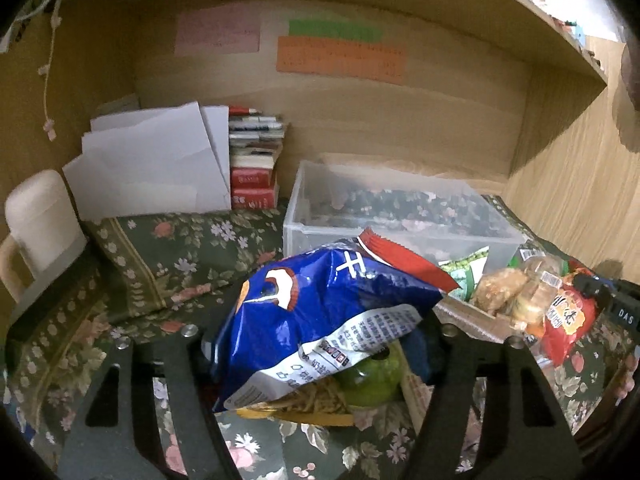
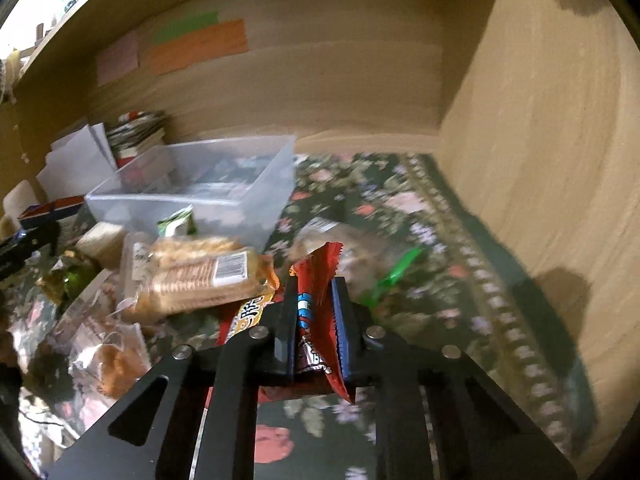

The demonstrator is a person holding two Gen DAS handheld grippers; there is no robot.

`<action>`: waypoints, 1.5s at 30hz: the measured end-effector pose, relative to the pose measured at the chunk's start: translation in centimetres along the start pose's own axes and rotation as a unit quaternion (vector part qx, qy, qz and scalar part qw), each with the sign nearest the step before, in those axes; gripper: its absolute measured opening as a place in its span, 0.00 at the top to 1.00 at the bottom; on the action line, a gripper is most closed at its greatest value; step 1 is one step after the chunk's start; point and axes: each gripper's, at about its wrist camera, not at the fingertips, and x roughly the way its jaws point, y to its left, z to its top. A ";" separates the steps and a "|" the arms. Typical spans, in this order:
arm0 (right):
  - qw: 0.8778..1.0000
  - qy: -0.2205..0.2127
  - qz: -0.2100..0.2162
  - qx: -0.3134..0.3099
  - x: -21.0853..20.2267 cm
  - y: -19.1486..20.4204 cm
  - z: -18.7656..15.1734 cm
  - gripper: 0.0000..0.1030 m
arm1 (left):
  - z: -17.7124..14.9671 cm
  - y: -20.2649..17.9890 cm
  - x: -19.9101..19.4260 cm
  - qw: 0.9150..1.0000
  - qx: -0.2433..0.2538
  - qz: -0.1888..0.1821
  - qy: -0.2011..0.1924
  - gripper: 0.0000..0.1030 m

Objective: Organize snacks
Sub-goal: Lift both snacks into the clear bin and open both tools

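Note:
My left gripper is shut on a big blue snack bag with a red top edge, held above the floral cloth in front of the clear plastic bin. A green item and a yellow snack pack lie under the bag. My right gripper is shut on a small red snack packet, held upright between the fingers. The bin also shows in the right wrist view, to the upper left of the packet, with nothing visible in it.
Loose snacks lie by the bin: cracker packs, a clear bag of pastries, a green sachet, a red bag. White papers and stacked boxes stand at the back. A wooden wall is on the right.

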 end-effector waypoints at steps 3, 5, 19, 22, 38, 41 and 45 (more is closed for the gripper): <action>1.000 -0.015 -0.024 -0.002 -0.8 -0.7 0.8 0.88 | 0.5 0.0 -0.9 1.000 0.001 0.004 -0.012 0.37; 0.999 -0.027 -0.036 -0.004 -1.4 -1.1 1.3 0.88 | 1.0 0.0 -1.5 1.000 0.003 0.002 -0.018 0.38; 0.990 -0.134 -0.036 -0.032 -4.1 0.9 7.8 0.88 | 5.0 -1.1 -2.3 0.998 0.018 -0.019 -0.064 0.39; 0.989 -0.144 -0.018 -0.037 -3.2 2.1 9.2 0.88 | 6.3 -1.5 -2.0 0.997 0.022 -0.020 -0.071 0.39; 0.992 -0.113 0.040 -0.043 3.8 5.7 12.5 0.88 | 10.7 -2.4 4.4 0.999 0.037 -0.019 -0.035 0.39; 0.993 -0.098 0.046 -0.044 5.4 5.9 12.8 0.88 | 11.0 -2.5 6.0 0.999 0.038 -0.021 -0.017 0.39; 0.995 -0.075 0.050 -0.051 7.7 6.5 13.0 0.88 | 11.2 -2.9 8.0 0.999 0.046 -0.018 0.003 0.39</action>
